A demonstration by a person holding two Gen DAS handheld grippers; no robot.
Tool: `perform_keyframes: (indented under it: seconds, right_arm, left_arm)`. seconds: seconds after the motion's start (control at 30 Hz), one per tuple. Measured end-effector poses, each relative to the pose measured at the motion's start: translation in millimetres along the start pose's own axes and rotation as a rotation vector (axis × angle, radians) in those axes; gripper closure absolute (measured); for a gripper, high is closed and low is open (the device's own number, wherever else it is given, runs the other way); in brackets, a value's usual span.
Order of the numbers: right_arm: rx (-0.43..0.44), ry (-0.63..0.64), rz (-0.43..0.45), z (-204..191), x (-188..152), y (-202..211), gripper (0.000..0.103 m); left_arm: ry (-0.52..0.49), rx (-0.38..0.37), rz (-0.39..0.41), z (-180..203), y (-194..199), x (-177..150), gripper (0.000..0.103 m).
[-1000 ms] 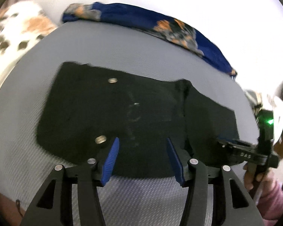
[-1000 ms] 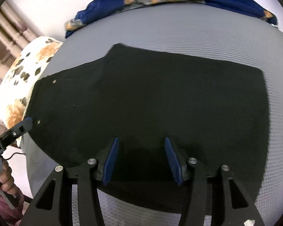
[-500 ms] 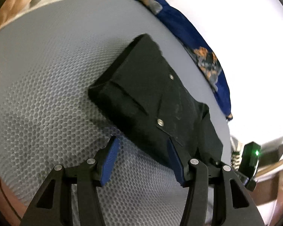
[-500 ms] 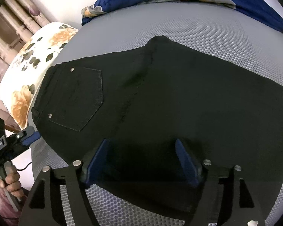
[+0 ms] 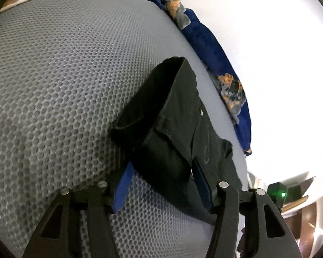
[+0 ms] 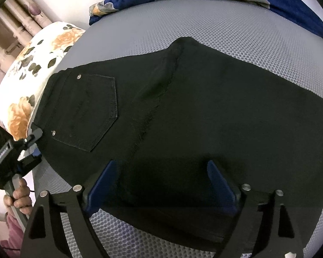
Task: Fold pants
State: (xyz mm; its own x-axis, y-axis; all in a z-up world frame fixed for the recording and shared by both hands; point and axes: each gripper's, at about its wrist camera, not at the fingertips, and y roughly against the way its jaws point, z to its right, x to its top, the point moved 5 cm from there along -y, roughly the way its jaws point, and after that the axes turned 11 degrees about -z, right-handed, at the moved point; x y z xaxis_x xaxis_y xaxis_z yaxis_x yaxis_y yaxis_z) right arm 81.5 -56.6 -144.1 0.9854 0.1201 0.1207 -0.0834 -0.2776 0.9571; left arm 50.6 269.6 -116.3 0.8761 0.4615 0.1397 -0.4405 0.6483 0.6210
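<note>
Off the left wrist: left gripper (image 5: 161,185) opening, astride the waistband corner of the pants (image 5: 183,129), pads apparently not pinching, likely lining up a fold. Right wrist: right gripper (image 6: 161,185) opening wide, empty above the pants on the grey mesh mattress (image 6: 204,28); floral pillow (image 6: 32,68), curtains (image 6: 8,19) behind.

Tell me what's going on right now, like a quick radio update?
Left gripper jaws opening, straddling the waistband corner of the black pants. Right gripper jaws opening over the folded edge, nothing pinched. Pants lie folded on the grey mesh mattress. Nothing in the way.
</note>
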Motion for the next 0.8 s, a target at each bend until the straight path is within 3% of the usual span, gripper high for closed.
perform_keyframes:
  seconds: [0.23, 0.43, 0.67, 0.8]
  right_arm:
    - [0.011, -0.014, -0.005, 1, 1, 0, 0.015]
    - [0.034, -0.039, -0.001, 4, 1, 1, 0.015]
    - [0.049, -0.052, 0.018, 5, 0, 1, 0.012]
    - [0.059, -0.054, 0.023, 5, 1, 1, 0.011]
  left_arm:
    - [0.03, -0.026, 0.029, -6, 2, 13, 0.046]
    - [-0.05, 0.062, 0.045, 6, -6, 19, 0.046]
    - [-0.063, 0.158, 0.05, 17, -17, 23, 0.046]
    - [-0.097, 0.253, 0.048, 22, -20, 22, 0.055]
